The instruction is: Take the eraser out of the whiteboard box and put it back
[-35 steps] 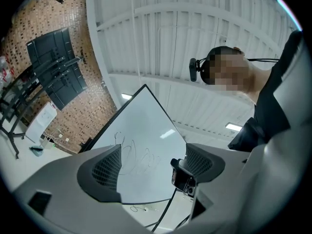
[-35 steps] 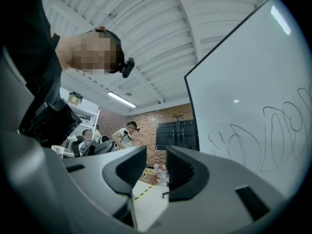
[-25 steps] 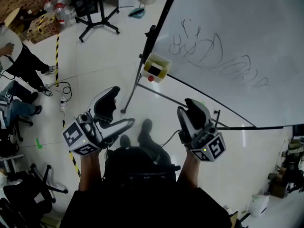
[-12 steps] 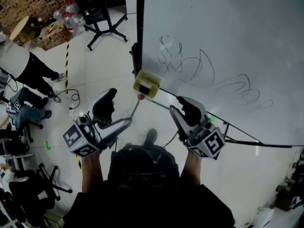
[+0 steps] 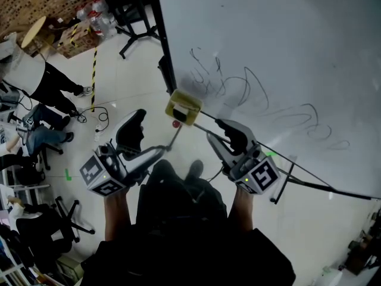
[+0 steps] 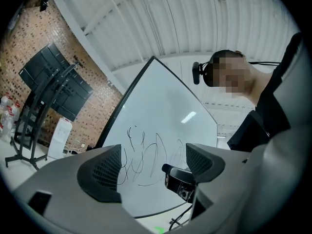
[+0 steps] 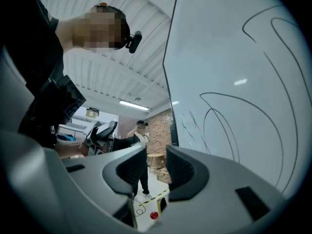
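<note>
The yellow whiteboard box [image 5: 184,106] hangs at the lower left edge of the scribbled whiteboard [image 5: 286,52]. A dark shape that may be the eraser [image 5: 180,108] lies inside it, and a red knob [image 5: 176,123] sits just below. My left gripper [image 5: 147,140] is below and left of the box, its jaws wide open and empty. My right gripper [image 5: 226,133] is just right of the box, close to the board's lower edge, with a narrow empty gap between its jaws. The left gripper view looks past the left gripper [image 6: 153,167] at the board. In the right gripper view, the box [image 7: 160,204] shows below the right gripper [image 7: 156,170].
The whiteboard's stand leg [image 5: 177,137] runs down between my grippers. A black stand [image 5: 132,14] is behind the board's left edge. A person [image 5: 37,75] and chairs are at the far left, with yellow-black floor tape [image 5: 93,70] and a cable [image 5: 98,115].
Both grippers have moved closer to the whiteboard. The yellow box now lies right between and just above them. Neither gripper's jaws have changed.
</note>
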The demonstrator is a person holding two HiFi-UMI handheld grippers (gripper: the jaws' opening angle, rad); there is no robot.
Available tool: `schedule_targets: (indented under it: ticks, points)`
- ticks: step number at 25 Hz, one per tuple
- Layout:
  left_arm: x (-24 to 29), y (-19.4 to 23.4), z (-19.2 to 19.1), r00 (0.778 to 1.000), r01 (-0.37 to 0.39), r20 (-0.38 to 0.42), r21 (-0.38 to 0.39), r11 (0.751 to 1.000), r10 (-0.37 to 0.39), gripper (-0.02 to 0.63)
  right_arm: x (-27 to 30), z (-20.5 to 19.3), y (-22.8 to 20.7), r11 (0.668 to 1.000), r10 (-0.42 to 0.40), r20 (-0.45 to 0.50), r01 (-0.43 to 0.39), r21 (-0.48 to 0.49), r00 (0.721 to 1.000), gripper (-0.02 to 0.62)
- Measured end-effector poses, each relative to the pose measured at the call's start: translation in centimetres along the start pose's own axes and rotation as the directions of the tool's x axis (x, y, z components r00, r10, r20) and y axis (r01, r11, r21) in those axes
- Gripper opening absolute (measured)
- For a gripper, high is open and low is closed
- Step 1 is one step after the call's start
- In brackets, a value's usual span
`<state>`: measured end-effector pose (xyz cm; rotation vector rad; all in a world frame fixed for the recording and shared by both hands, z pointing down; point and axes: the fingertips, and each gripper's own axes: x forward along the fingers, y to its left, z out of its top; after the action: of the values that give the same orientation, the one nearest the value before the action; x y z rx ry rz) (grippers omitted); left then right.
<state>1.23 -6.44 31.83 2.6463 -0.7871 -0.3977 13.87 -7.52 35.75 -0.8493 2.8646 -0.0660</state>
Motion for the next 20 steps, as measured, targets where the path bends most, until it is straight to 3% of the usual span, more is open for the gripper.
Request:
schedule_targets:
  ticks: [9,15,20]
  points:
    - [0.6,2.7,1.7,0.997,0.07,0.015,0.002,0.998,-0.07,0.414,2.4,-0.1,-1.3,0.997,-0.064,-0.04,0.062,-0.039,0.997,0.14]
    - [0.3,5.8,2.8,0.993,0.118,0.019,-0.032,0.993,-0.117,0.414,4.9,-4.6,-2.4,0.99,-0.14,-0.223,0.129,-0.065,0.965,0.173]
    - [-0.1,8.7,2.9,0.989,0.145,0.006,-0.042,0.988,-0.145,0.414,7.0,-6.8,-2.8,0.985,-0.171,-0.283,0.162,-0.054,0.944,0.175]
